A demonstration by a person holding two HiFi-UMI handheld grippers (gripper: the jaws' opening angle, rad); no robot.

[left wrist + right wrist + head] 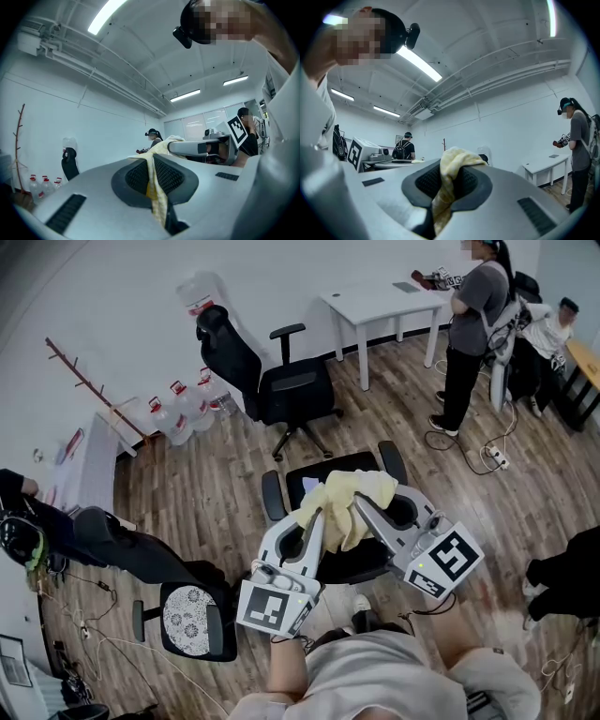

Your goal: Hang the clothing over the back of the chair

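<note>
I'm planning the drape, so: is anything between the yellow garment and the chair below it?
Nothing visible does. The left gripper and right gripper hold the yellow garment right above the black chair, and they hide part of it.

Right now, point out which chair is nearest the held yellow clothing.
The black chair directly beneath the yellow clothing; the headrest chair and the patterned-seat chair stand farther off.

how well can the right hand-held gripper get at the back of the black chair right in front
Probably yes: the chair sits right below the right hand-held gripper, with nothing between them. It is shut on the yellow cloth.
</note>
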